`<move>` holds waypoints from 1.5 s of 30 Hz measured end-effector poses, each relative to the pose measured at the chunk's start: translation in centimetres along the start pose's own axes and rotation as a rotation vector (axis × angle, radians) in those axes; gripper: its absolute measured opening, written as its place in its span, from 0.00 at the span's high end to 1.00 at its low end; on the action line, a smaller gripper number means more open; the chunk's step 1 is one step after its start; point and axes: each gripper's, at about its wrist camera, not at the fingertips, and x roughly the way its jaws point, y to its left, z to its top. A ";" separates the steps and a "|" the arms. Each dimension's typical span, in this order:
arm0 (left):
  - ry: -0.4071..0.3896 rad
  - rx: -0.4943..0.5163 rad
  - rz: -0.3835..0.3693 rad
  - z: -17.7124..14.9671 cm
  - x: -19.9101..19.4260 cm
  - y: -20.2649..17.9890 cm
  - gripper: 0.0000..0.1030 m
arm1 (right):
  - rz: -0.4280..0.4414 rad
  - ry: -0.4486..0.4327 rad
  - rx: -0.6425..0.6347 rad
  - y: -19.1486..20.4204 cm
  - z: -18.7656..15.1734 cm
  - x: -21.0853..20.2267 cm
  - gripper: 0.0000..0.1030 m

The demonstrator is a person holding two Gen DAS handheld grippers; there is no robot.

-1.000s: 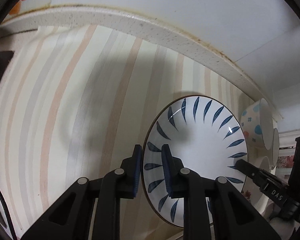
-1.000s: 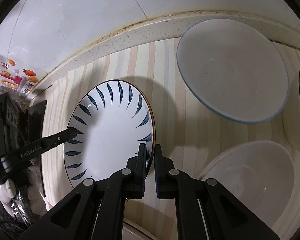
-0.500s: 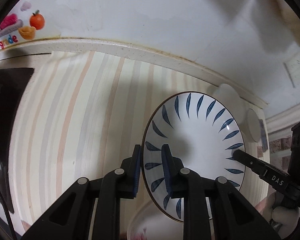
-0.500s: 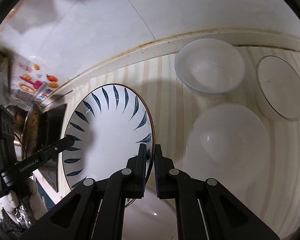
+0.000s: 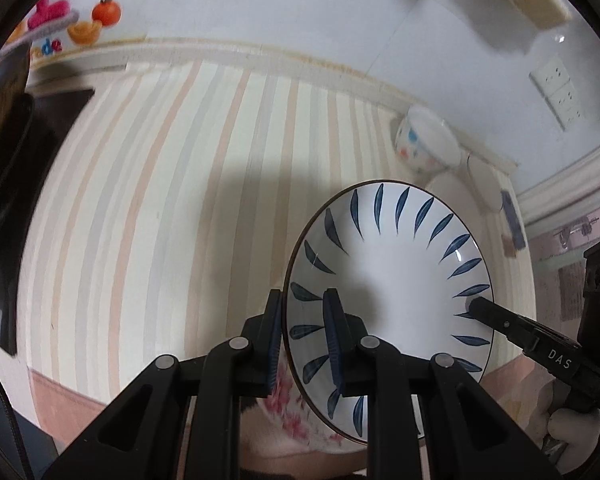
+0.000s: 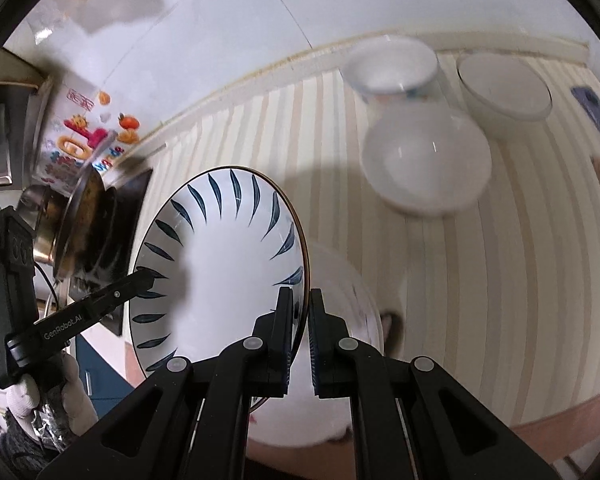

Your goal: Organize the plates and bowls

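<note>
Both grippers, left (image 5: pixel 302 338) and right (image 6: pixel 300 334), clamp plate (image 5: pixel 396 288) rim, opposite sides, airborne over counter (image 5: pixel 180 200). Step: carrying. Next: level descent onto chosen spot, release together.

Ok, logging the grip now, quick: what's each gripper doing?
Left gripper: shut on the plate's rim.
Right gripper: shut on the opposite rim of the same plate.

Striped countertop (image 6: pixel 480 280) — 3 white bowls (image 6: pixel 426 170), dark phone (image 6: pixel 596 114) near wall
</note>
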 end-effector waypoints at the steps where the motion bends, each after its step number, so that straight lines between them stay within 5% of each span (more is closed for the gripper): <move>1: 0.010 -0.001 0.004 -0.5 0.5 0.2 0.83 | -0.002 0.009 -0.002 -0.2 -0.6 0.4 0.92; 10: 0.086 0.019 0.066 -3.3 4.5 1.1 0.83 | -0.029 0.063 -0.003 -1.9 -4.5 4.1 0.92; 34: 0.058 0.147 0.171 -3.7 5.1 -1.7 0.83 | -0.041 0.111 0.061 -3.3 -5.2 6.2 0.89; 39: 0.052 0.151 0.184 -4.0 4.0 -2.0 0.83 | -0.055 0.100 0.065 -2.9 -5.1 5.1 0.79; 45: -0.022 0.171 0.204 -4.4 -1.3 -3.6 0.82 | -0.103 0.049 0.006 0.5 -5.5 0.4 0.51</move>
